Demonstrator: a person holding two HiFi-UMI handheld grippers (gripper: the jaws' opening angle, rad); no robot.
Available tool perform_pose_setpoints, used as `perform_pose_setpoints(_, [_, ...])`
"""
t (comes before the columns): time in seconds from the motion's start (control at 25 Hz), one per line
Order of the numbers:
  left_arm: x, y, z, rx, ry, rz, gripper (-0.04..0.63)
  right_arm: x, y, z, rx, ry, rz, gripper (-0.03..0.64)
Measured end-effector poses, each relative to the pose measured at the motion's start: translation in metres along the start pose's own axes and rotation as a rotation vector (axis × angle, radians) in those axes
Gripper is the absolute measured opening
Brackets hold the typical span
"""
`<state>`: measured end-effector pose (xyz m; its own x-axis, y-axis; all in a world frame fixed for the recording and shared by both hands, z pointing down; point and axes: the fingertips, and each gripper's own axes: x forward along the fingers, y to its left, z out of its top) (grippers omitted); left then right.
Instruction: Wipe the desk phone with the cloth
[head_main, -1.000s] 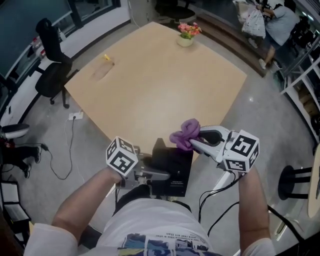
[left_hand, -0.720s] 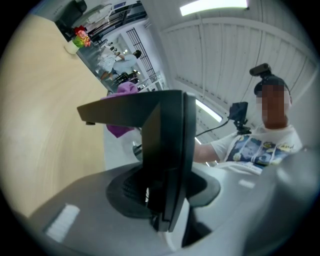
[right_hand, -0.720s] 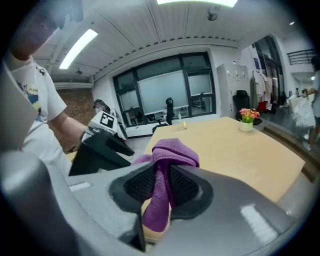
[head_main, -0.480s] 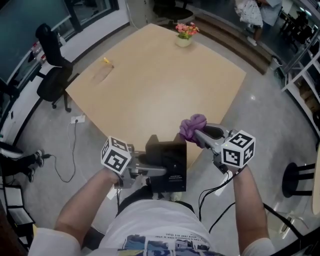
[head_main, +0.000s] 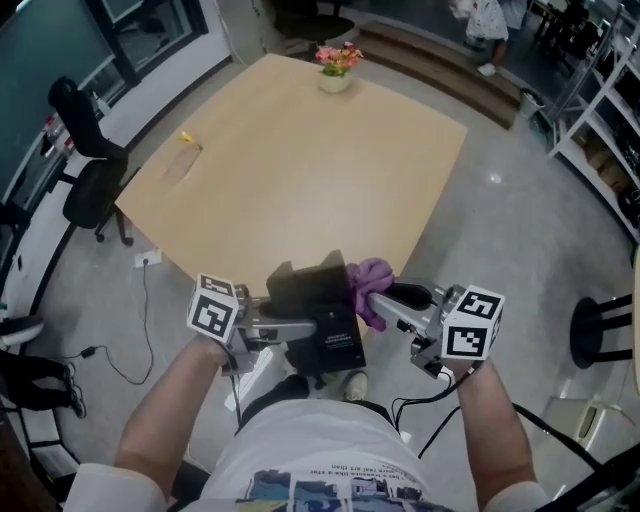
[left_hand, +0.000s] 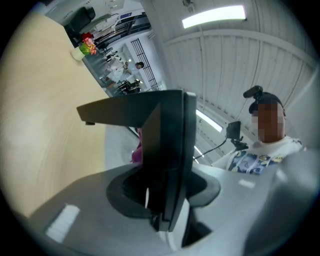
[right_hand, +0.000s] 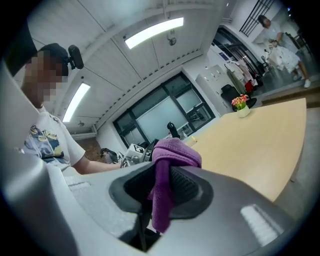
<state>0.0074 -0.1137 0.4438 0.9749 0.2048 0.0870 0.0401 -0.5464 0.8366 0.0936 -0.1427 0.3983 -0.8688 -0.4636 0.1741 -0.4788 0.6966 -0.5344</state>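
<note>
A black desk phone (head_main: 322, 312) hangs in the air just off the near edge of the table, over my lap. My left gripper (head_main: 296, 328) comes in from the left and is shut on the phone's lower part; in the left gripper view the dark phone (left_hand: 167, 145) stands upright between the jaws. A purple cloth (head_main: 369, 284) is bunched in my right gripper (head_main: 378, 298), which is shut on it. The cloth rests against the phone's right side. In the right gripper view the cloth (right_hand: 166, 170) hangs folded between the pads.
The wooden table (head_main: 300, 170) spreads ahead, with a flower pot (head_main: 334, 68) at its far edge and a small yellow thing (head_main: 186, 139) at the left. A black office chair (head_main: 88, 165) stands left, a stool (head_main: 603, 332) and shelving right.
The cloth has come down from above the phone's top right corner to its right side. The right gripper has rolled. Both grippers and the phone have shifted a little toward me.
</note>
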Motion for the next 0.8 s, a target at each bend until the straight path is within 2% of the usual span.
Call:
perform_pose_setpoints(0.48, [0.007, -0.005, 0.011, 0.013, -0.002, -0.017, 0.178, -0.037, 0.021, -0.08, 0.027, 0.186, 0.108, 0.089])
perform_pose_setpoints(0.6, [0.013, -0.009, 0.01, 0.02, 0.001, -0.026, 0.179, -0.041, 0.011, -0.081, 0.023, 0.183, 0.087, 0.089])
perform_pose_setpoints(0.8, [0.022, -0.016, 0.006, 0.026, 0.024, -0.041, 0.179, -0.03, -0.007, -0.046, 0.008, 0.094, 0.052, 0.089])
